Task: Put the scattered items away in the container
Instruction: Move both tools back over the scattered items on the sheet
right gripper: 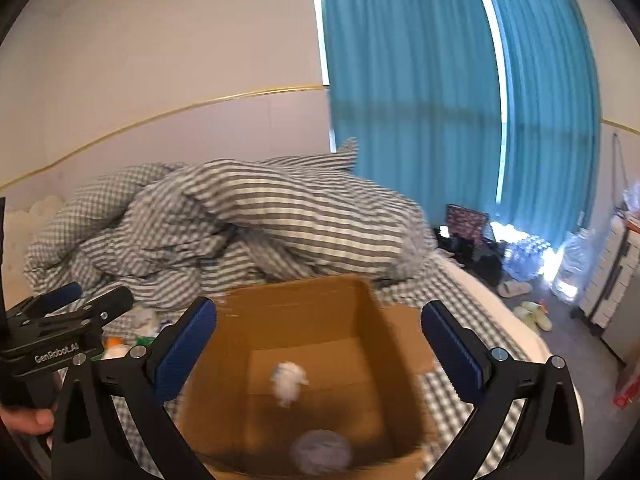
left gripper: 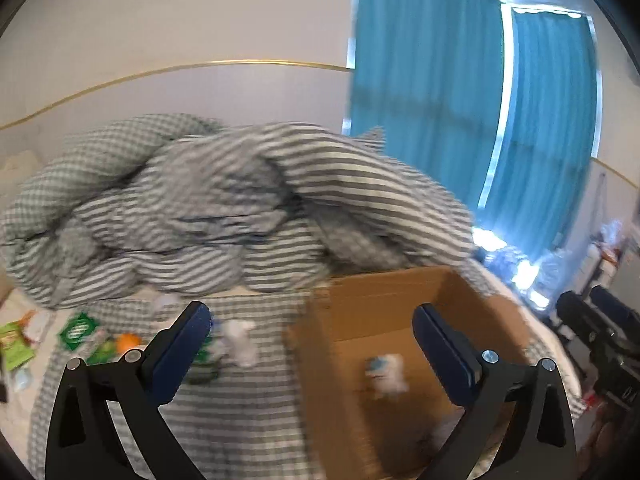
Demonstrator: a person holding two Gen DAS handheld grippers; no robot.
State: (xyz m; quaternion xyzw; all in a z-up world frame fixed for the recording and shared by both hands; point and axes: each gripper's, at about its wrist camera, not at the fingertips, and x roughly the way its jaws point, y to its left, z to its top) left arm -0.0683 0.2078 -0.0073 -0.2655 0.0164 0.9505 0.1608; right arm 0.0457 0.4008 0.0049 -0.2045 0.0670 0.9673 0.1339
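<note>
A rumpled grey-and-white striped duvet (right gripper: 248,220) lies heaped on the checked bedsheet (left gripper: 248,420). Behind it stands a pale wall (right gripper: 160,60) with a thin gold strip (right gripper: 200,106). Teal curtains (right gripper: 420,80) hang at the window. On the floor lie pale slippers (right gripper: 532,314) near packs of water bottles (right gripper: 528,254).

**Box on the bed, litter to its left**

The cardboard box (right gripper: 304,360) sits on the bed (left gripper: 240,420), ahead of and between the right gripper's fingers (right gripper: 188,344). A small toy figure (right gripper: 288,380) and a ball (right gripper: 320,454) lie inside it. The heaped duvet (right gripper: 240,220) lies behind it. Scattered packets (left gripper: 80,332) lie left of the left gripper's fingers (left gripper: 182,346).
</note>
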